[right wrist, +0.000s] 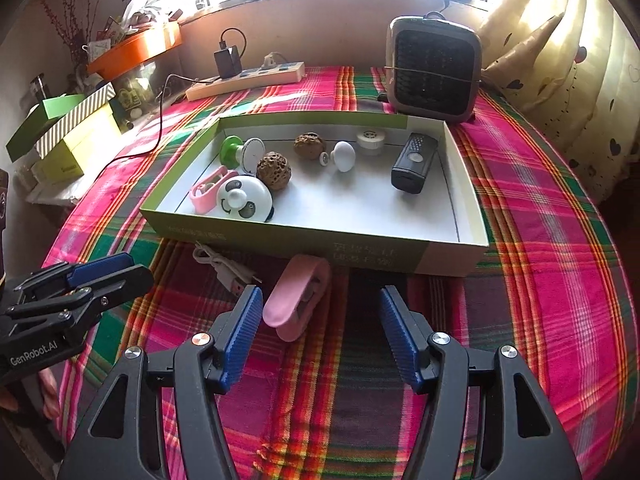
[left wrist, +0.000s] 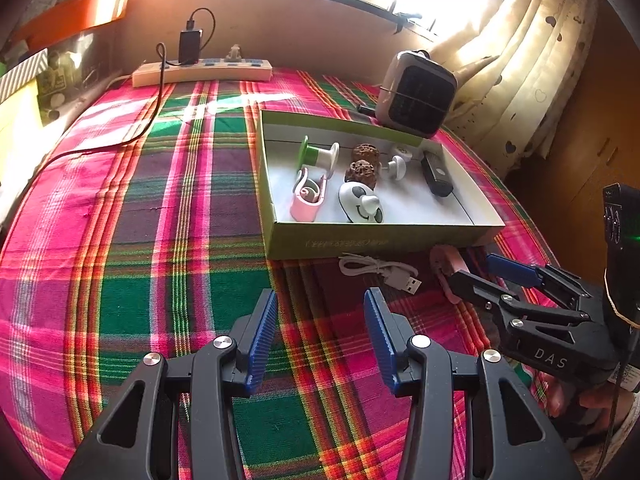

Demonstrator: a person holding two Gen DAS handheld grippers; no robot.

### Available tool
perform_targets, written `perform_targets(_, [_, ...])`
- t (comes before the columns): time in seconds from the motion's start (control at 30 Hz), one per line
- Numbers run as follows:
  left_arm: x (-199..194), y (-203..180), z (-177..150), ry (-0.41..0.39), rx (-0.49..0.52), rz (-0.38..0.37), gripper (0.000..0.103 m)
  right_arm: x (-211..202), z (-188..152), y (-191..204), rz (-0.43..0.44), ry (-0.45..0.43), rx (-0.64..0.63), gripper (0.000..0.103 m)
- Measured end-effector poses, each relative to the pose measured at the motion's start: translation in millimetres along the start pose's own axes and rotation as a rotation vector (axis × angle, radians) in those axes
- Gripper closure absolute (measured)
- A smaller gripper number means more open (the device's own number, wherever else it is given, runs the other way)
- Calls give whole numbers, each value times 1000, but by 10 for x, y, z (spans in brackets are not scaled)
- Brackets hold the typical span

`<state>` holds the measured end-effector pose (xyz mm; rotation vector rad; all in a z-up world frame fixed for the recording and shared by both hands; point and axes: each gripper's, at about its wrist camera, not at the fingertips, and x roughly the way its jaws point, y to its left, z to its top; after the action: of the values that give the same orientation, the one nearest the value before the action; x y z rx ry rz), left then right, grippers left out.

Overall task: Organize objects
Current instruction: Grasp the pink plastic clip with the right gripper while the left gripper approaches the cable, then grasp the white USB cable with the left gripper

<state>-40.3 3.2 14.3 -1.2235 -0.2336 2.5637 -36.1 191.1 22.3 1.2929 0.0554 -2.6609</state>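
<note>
A shallow green box (right wrist: 280,240) with a white floor holds several small items, among them a panda-faced disc (right wrist: 244,198), a pink clip (right wrist: 206,192), two walnuts (right wrist: 273,170) and a black device (right wrist: 414,162). In front of the box a second pink clip (right wrist: 298,304) lies on the plaid cloth. My right gripper (right wrist: 320,300) is open around it, with the clip close to the left-hand finger and a wide gap on the other side. A white USB cable (right wrist: 224,266) lies just left of it. My left gripper (left wrist: 320,300) hovers open and empty over the cloth.
A grey fan (right wrist: 434,68) stands behind the box at the right, and a power strip (right wrist: 248,78) with a charger lies along the back wall. Stacked boxes (right wrist: 68,136) sit off the table's left side. A curtain (left wrist: 520,60) hangs at the right.
</note>
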Motion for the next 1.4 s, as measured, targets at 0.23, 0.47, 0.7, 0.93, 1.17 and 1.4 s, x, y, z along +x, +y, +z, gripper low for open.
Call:
perform_targets(0.23, [121, -51, 47, 23, 16, -25, 60, 32, 0, -17, 7, 12, 8, 42])
perform_targets(0.47, [185, -92, 69, 37, 22, -27, 60, 143, 22, -60, 2, 23, 20, 42])
perform_targets(0.7, [215, -113, 76, 43, 15, -15, 60, 131, -12, -131, 31, 16, 15, 66])
perform_targets(0.93, [222, -181, 66, 52, 28, 4, 59, 123, -42, -132, 91, 6, -18, 78])
perform_targets(1.17, [231, -225, 61, 56, 22, 32, 59, 120, -55, -123, 136, 5, -64, 82])
perform_targets(1.4, [271, -330, 86, 74, -1, 27, 58, 110, -71, -160, 136, -4, -88, 82])
